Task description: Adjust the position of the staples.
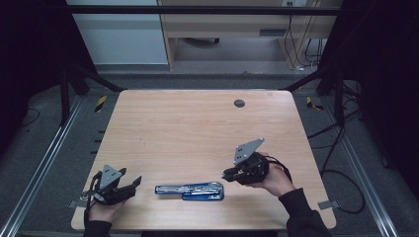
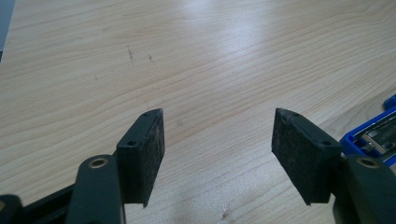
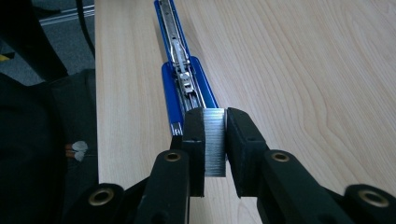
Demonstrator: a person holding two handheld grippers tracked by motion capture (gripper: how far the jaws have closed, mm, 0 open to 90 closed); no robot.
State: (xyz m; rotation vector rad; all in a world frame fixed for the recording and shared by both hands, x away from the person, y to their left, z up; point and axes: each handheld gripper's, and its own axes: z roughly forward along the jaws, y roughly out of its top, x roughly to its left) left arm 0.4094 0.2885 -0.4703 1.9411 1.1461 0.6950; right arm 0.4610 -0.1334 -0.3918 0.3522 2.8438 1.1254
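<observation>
I held a strip of staples point(image 3: 215, 142) clamped in my right hand-held gripper point(image 3: 215, 140), my left hand-held gripper point(image 2: 217, 149) wide open and empty, and judged I should line the strip up with the channel of the opened stapler point(image 1: 190, 190) lying on the table point(image 1: 197, 128) before lowering it flat.

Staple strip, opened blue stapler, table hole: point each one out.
staple strip point(image 3: 215, 140), right gripper view, its flat silver side.
blue stapler point(image 1: 190, 191), high view, its opened metal tray.
table hole point(image 1: 239, 103), high view, its dark centre.
</observation>
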